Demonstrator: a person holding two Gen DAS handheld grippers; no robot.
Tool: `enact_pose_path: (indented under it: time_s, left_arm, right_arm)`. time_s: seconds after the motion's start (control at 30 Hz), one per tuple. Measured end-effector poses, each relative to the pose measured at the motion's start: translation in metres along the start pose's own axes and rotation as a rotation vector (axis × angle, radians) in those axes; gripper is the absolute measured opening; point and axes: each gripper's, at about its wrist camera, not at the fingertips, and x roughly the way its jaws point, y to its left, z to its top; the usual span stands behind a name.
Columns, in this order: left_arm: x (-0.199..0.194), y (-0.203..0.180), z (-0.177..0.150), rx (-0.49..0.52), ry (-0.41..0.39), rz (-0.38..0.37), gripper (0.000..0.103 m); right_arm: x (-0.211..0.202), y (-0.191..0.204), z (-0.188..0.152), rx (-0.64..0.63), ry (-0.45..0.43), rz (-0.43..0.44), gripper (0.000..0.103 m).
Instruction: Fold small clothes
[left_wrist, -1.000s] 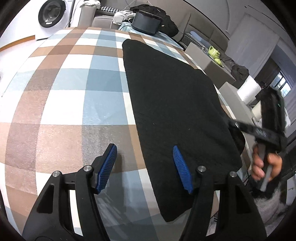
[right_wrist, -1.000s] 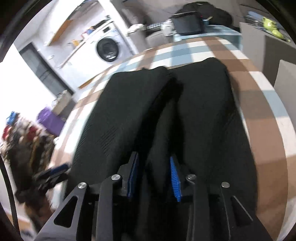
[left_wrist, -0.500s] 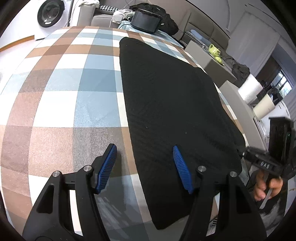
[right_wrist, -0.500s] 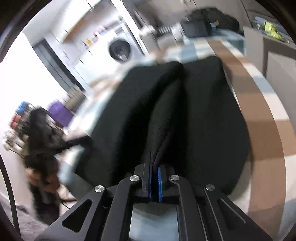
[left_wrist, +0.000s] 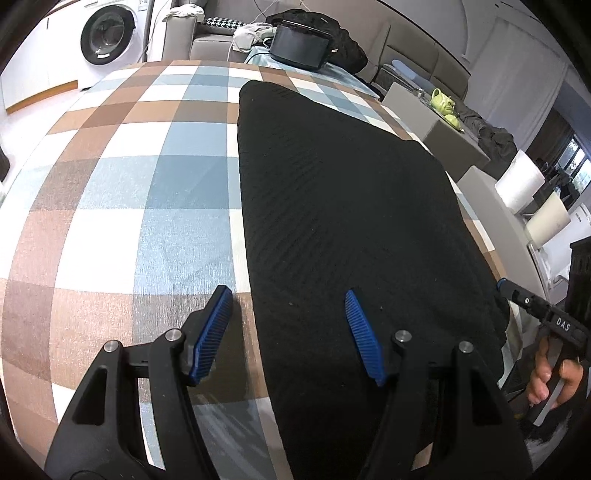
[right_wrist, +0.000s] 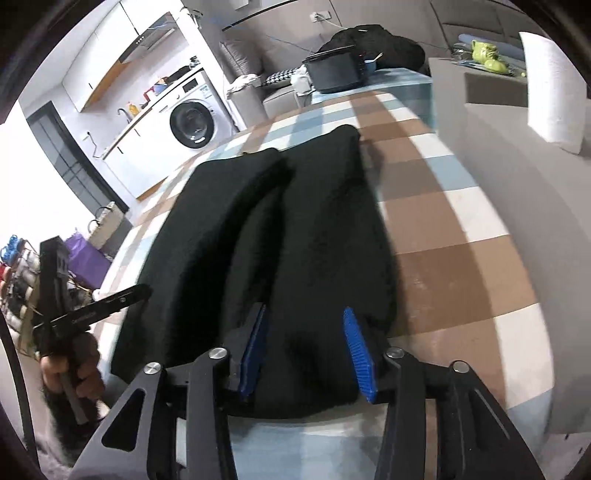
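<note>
- Between and ahead of both pairs of tongs: a black garment, laid lengthwise on the bench, which is covered in a brown, blue and white check cloth.
- Right wrist view: the garment shows two long lobes with a fold or valley running down its middle; its near end lies between the pads.
- Right tongs: jaws apart and just been opening, blue pads flanking the garment's near end without pressing on it; whether the cloth brushes the left pad cannot be told.
- Left tongs: jaws apart, holding nothing; the left pad hangs over bare check cloth, the right pad over the garment, so its left edge runs between them.
- Right of the left tongs: a hand gripping the handle of the other tool at the bench's edge.
- Left of the right tongs: the other hand around its handle, low beside the bench.
- Beyond the garment's far end: a dark tray and a black bundle behind it.
- Far left of the tongs: a white washing machine.
</note>
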Motion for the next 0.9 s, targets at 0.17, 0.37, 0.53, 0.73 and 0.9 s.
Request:
enact_pose_path:
  time_s: [0.17,0.37,0.53,0.73,0.9]
  left_arm:
    - [-0.002,-0.007,-0.007,0.025,0.014,-0.037,0.060]
    - [-0.003,-0.005,-0.010,0.013,-0.008,-0.038,0.041]
    - [-0.003,0.002,-0.009,-0.022,-0.009,-0.066,0.040]
    - [-0.003,0.000,-0.009,0.003,-0.017,-0.045,0.039]
    - [-0.004,0.002,-0.008,0.007,-0.020,-0.038,0.030]
  right_arm:
    - [-0.005,-0.009,-0.011,0.013,0.007,0.015,0.050]
    - [-0.009,-0.004,-0.013,0.002,-0.004,0.011,0.053]
    - [-0.014,-0.012,-0.009,0.026,-0.026,-0.030,0.056]
    - [0.005,-0.010,-0.017,0.026,0.034,-0.039,0.056]
    - [0.012,0.008,-0.020,-0.052,0.023,-0.061,0.041]
